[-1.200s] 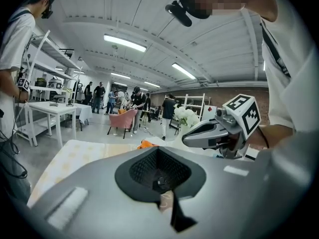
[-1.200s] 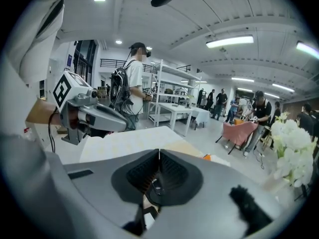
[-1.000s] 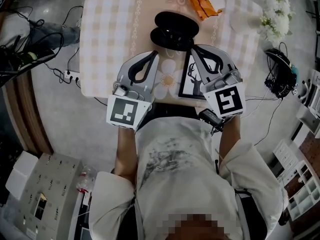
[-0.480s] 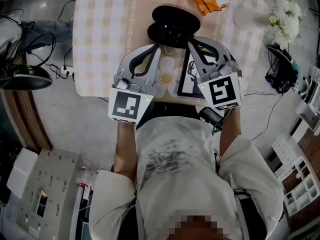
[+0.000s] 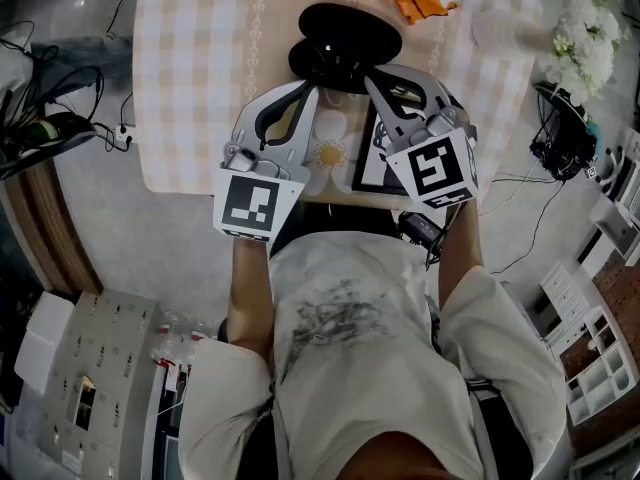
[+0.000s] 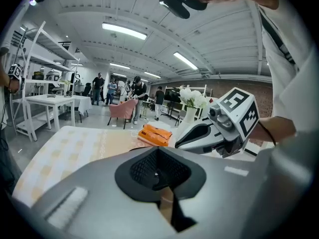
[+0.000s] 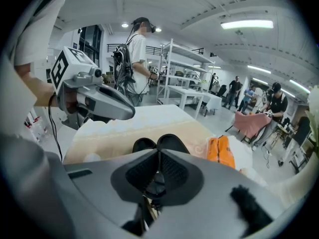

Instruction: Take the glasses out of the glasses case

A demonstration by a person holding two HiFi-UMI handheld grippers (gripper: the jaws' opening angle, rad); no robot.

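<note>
The left gripper [image 5: 306, 90] and right gripper [image 5: 371, 78] (fingers pressed together, holding nothing) have edged up to the open glasses case [image 5: 350, 30], so extraction can start.

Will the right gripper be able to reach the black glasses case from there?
Probably yes: the right gripper sits right beside the glasses case with nothing between, though its jaws look shut.

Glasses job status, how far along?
Done: the glasses case lies open on the table. In hand: nothing seen; left tongs and right tongs are both shut, tips at the case's near edge. Left: no glasses show outside it, so lifting them out remains.
</note>
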